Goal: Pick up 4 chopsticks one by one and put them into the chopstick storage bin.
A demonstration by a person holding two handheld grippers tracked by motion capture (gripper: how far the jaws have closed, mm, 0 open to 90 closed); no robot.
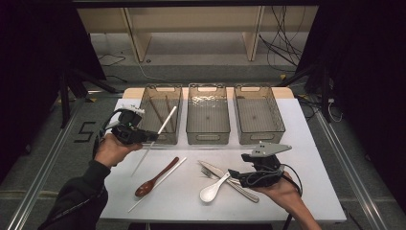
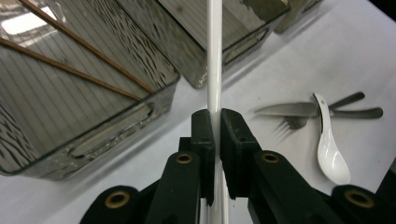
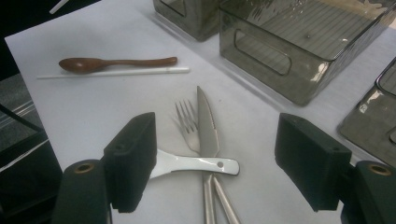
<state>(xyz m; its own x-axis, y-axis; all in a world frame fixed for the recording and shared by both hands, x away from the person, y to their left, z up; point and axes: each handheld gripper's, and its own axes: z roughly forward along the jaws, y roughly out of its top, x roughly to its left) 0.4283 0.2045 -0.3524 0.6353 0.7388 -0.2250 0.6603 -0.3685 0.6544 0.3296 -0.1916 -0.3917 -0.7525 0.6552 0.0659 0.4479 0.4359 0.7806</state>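
Dark curtains close off both sides of the room, and a pale wooden shelf frame stands behind the white table (image 1: 306, 143) where we work. Along its far edge sit three smoky clear plastic bins: the left bin (image 1: 161, 113) holds two thin brown wooden chopsticks (image 2: 70, 70), while the middle bin (image 1: 207, 113) and the right bin (image 1: 258, 113) hold no cutlery that we can see.

Our left gripper (image 1: 152, 137) is raised near the front of the left bin, and its black jaws are pressed together on a long white plastic chopstick (image 1: 155, 139). In the left gripper view the stick runs straight up between the pads, pinched tight. From above it slants, its upper end over the left bin and its lower end hanging above the table.

Our right gripper (image 1: 233, 174) rests low at the near right of the table, its jaws spread wide with nothing clamped. Between them, on the table, lie a white ceramic soup spoon (image 1: 213, 188), a steel fork (image 3: 187, 125) and a steel table knife (image 3: 206, 125), the spoon's handle crossing the two steel pieces.

Further left lie a brown wooden spoon (image 1: 155, 178) and a second white chopstick (image 1: 158, 184), side by side.
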